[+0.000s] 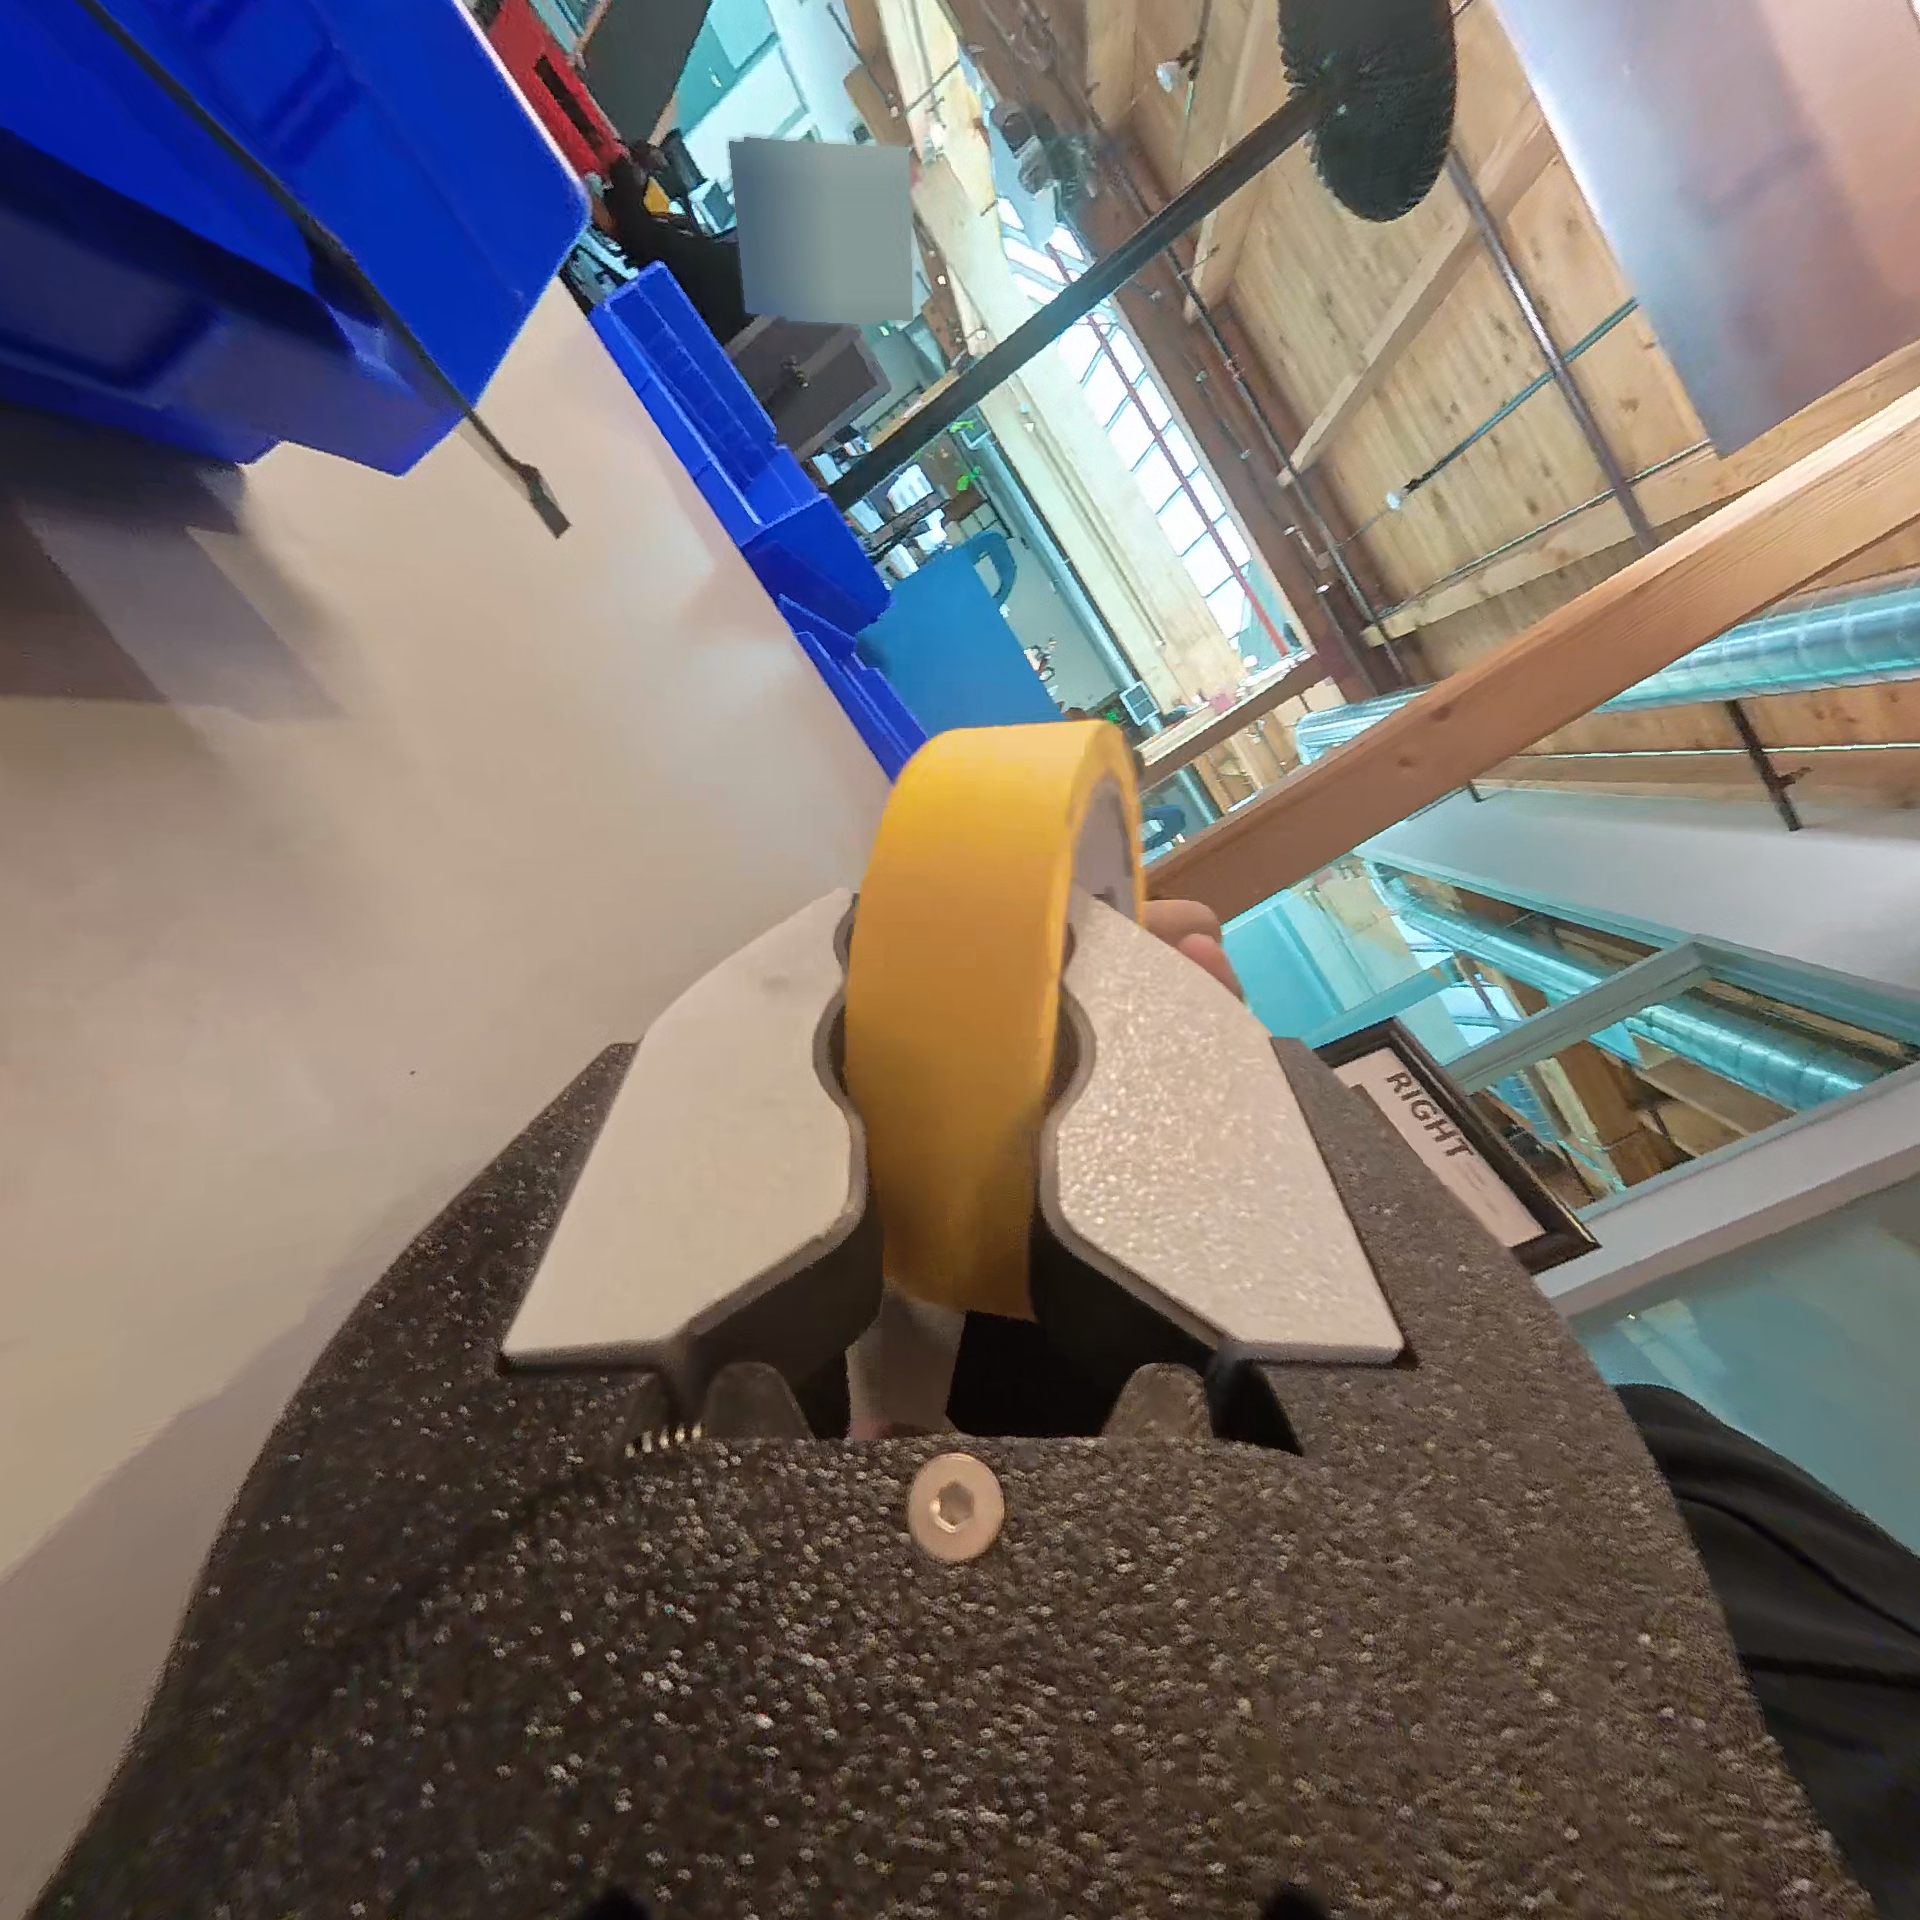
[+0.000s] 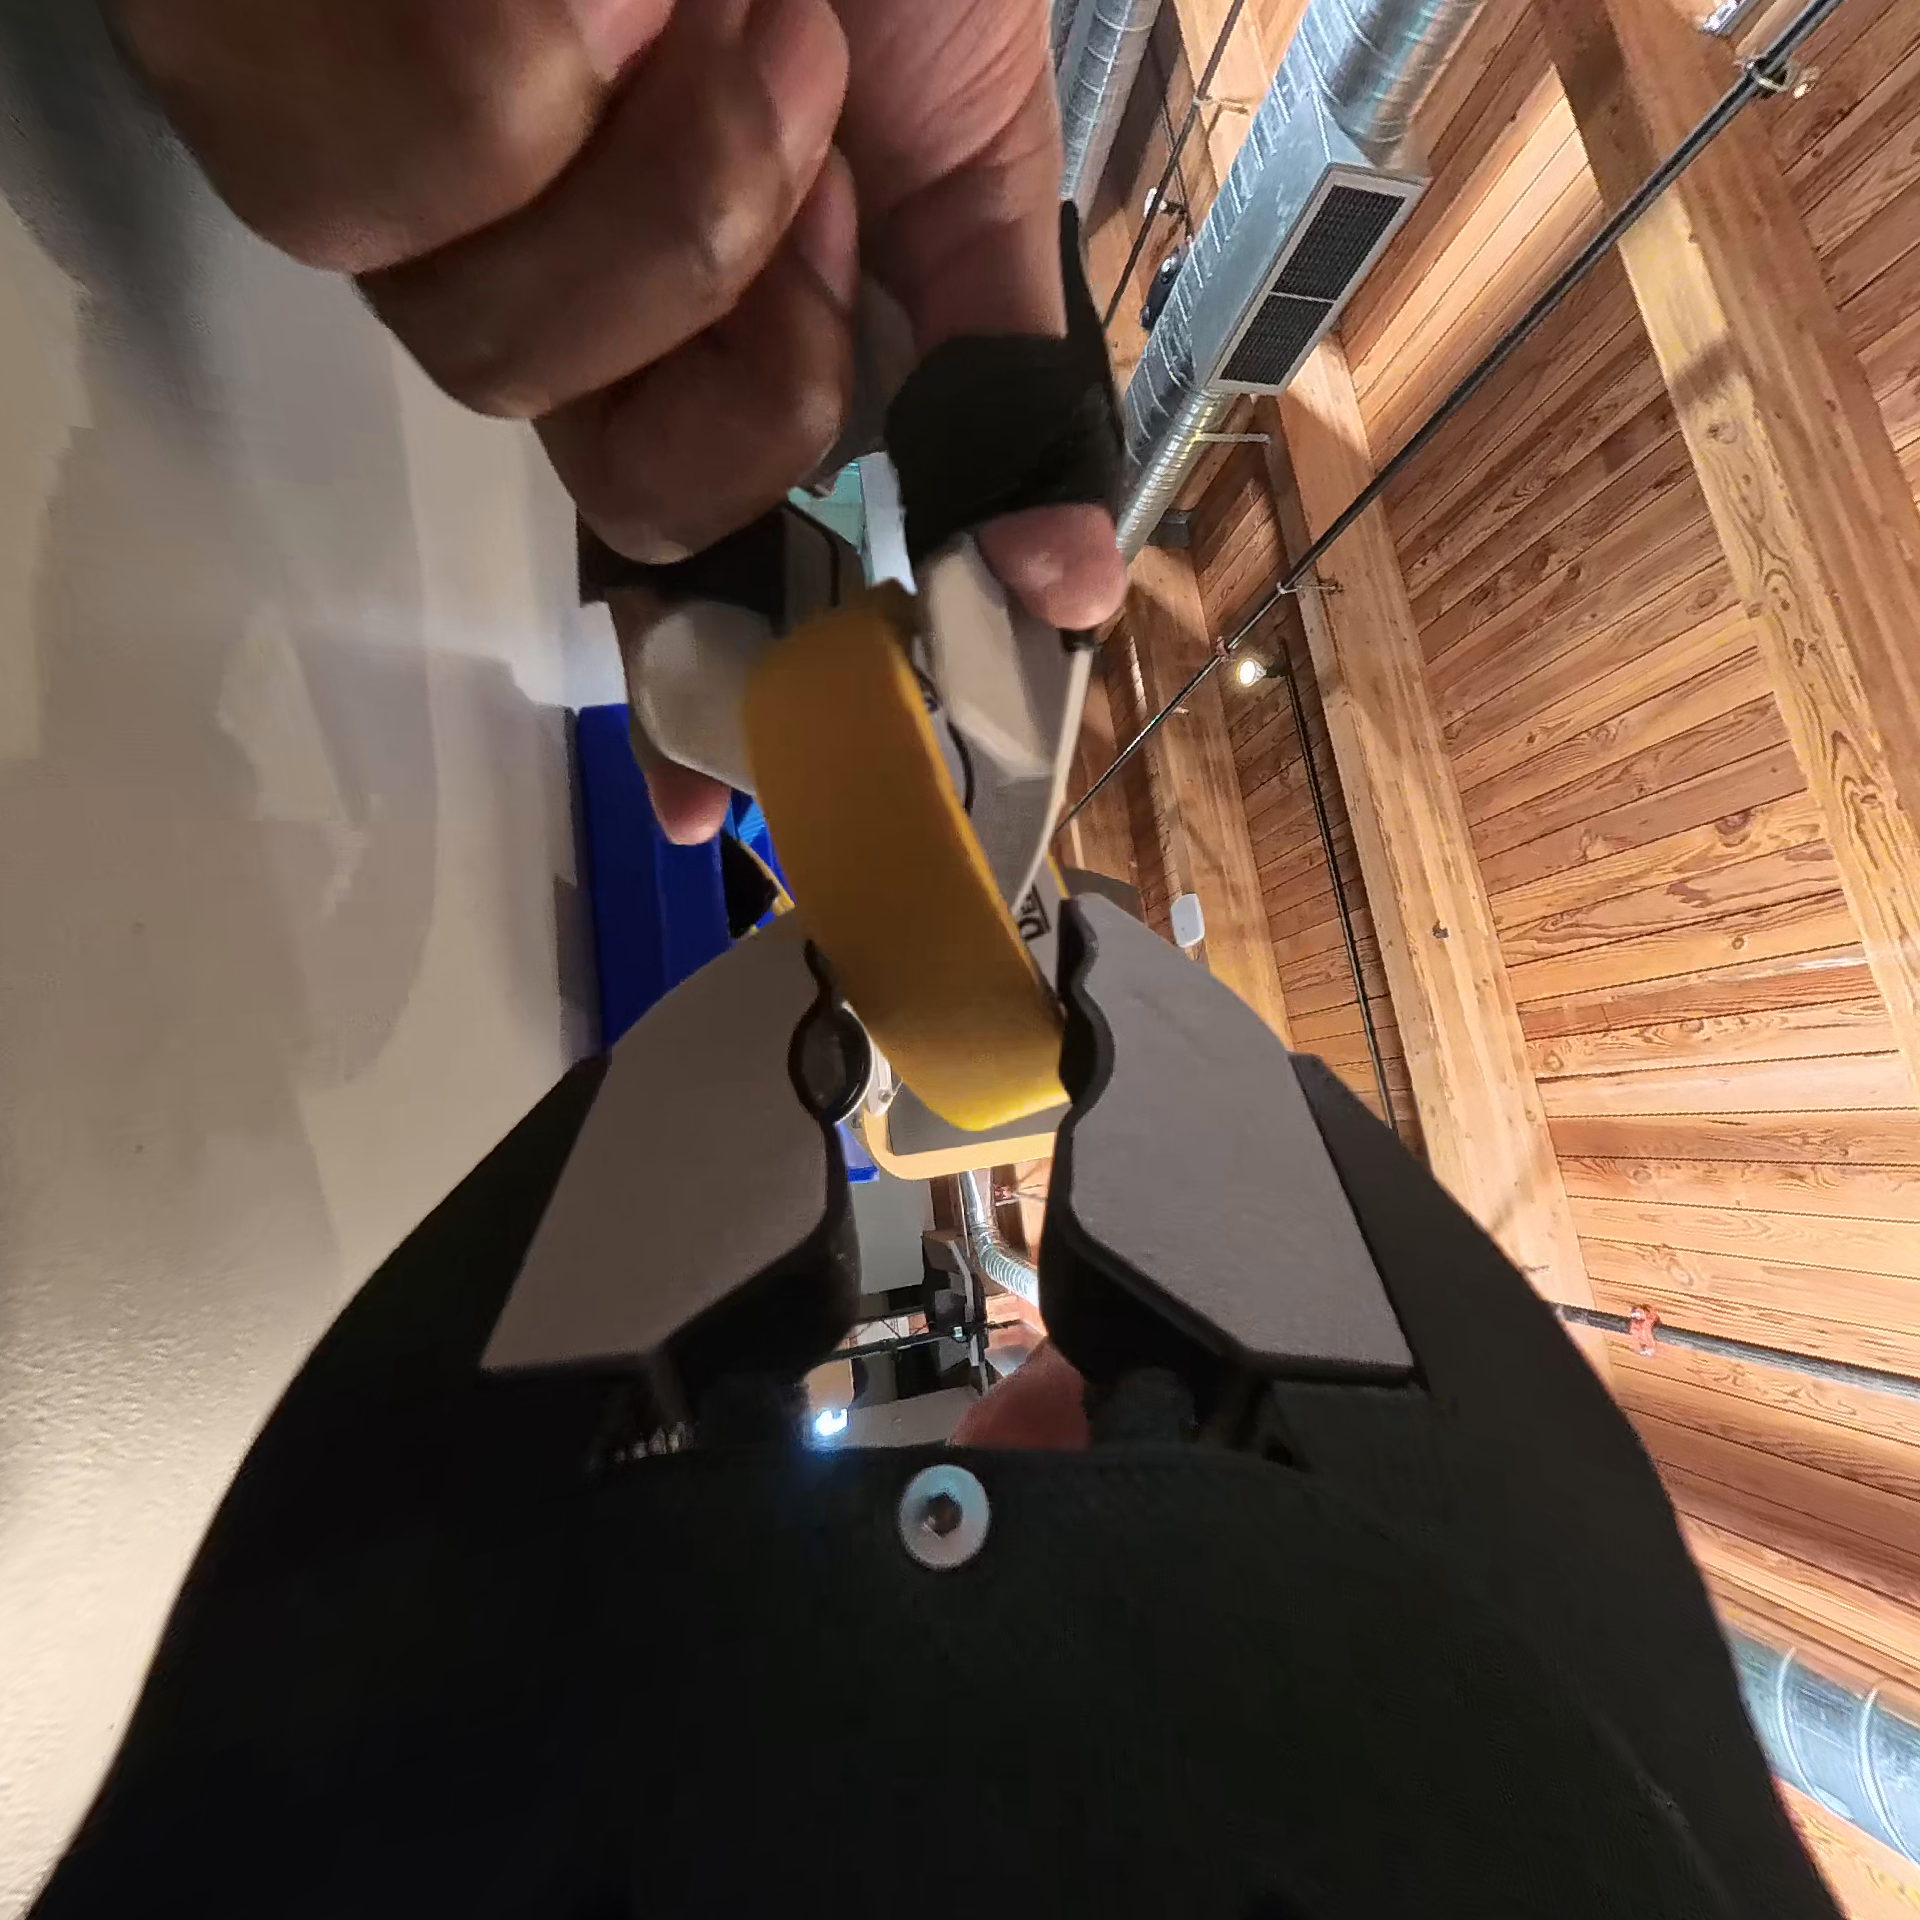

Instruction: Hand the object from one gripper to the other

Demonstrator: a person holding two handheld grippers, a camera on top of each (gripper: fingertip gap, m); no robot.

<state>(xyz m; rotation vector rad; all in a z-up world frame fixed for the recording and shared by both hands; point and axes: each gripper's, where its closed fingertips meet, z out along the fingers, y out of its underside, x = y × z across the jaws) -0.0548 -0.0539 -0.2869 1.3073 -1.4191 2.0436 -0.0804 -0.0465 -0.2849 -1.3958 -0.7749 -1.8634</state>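
A yellow roll of tape (image 1: 961, 1039) stands on edge between the fingers of my left gripper (image 1: 961, 935), which is shut on it. In the right wrist view the same roll (image 2: 894, 894) reaches from the left gripper's fingers (image 2: 675, 686), held by a hand (image 2: 582, 260), down between my right gripper's fingertips (image 2: 940, 997). The right gripper's jaws stand on either side of the roll's near end. Its right finger (image 2: 1174, 1143) touches the roll and a narrow gap shows at its left finger (image 2: 696, 1143). Both grippers are held up in the air.
Blue plastic bins (image 1: 260, 229) sit along a pale wall (image 1: 416, 831) at the left. Part of the right gripper's body with a white label (image 1: 1455, 1143) shows beside the left gripper. Wooden ceiling boards (image 2: 1558, 727) and metal ducts (image 2: 1278, 208) lie behind. Left and right tips are no more than a few centimetres apart.
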